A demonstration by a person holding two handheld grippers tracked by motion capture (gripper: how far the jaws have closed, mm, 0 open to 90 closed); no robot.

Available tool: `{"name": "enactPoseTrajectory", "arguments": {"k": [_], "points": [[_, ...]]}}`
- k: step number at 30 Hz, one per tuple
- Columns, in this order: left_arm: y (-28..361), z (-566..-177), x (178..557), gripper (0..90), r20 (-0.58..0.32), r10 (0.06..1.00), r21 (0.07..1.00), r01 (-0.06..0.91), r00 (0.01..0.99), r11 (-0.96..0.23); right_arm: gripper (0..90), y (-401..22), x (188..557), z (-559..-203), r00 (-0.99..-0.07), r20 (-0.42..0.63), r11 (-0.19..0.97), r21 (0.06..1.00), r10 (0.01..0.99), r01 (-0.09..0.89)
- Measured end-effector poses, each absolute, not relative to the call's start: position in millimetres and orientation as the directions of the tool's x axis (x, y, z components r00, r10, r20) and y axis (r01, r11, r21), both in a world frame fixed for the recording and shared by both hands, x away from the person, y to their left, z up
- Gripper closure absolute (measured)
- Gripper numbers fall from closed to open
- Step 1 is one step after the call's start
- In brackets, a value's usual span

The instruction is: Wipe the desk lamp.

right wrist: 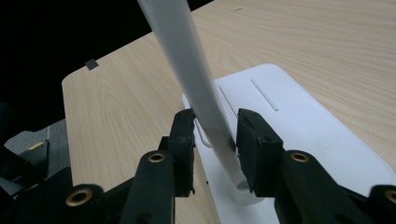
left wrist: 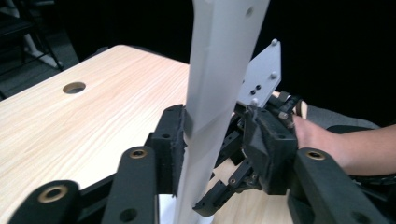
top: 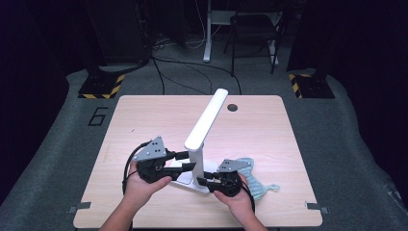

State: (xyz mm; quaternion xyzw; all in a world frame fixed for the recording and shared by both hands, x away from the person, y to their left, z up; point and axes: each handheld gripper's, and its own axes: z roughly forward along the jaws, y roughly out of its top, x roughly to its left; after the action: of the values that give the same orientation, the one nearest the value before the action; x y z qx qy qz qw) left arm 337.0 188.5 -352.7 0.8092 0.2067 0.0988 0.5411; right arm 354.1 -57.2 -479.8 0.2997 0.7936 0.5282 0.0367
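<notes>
White plastic forms the desk lamp (top: pixel 204 126), our landmark on the wooden table (top: pixel 144 115). Nearest us, our right gripper (top: pixel 204 182) has its jaws closed on the lamp's post just above the flat base (right wrist: pixel 303 121). Our left gripper (top: pixel 185 161) straddles the post higher up: one pad touches it, and we cannot tell whether the far pad does. Behind the right gripper, a light-blue knitted cloth (top: pixel 257 180) lies partly hidden.
</notes>
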Motion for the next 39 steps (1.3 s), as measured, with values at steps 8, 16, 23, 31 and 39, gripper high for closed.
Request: {"name": "enactPoseTrajectory", "arguments": {"k": [8,16,23,31,39], "points": [[179,-358,341,62.7,-0.084,0.427,0.913,0.241,0.901,-0.329,66.1,-58,361,-479,-0.820,0.254,0.262,0.863,0.513,0.431],[161,-362,352,56.6,-0.077,0.406,0.918,0.223,0.911,-0.327,66.0,-76,352,-477,-0.786,0.291,0.200,0.866,0.546,0.459],[160,-361,350,61.5,-0.064,0.417,0.918,0.217,0.907,-0.333,67.8,-79,349,-472,-0.799,0.239,0.234,0.875,0.552,0.424],[161,-359,350,66.8,-0.063,0.432,0.909,0.230,0.900,-0.346,64.3,-77,354,-473,-0.801,0.249,0.233,0.873,0.544,0.429],[161,-360,352,71.7,-0.045,0.474,0.911,0.231,0.879,-0.341,63.3,-75,360,-472,-0.792,0.249,0.231,0.870,0.557,0.436]]}}
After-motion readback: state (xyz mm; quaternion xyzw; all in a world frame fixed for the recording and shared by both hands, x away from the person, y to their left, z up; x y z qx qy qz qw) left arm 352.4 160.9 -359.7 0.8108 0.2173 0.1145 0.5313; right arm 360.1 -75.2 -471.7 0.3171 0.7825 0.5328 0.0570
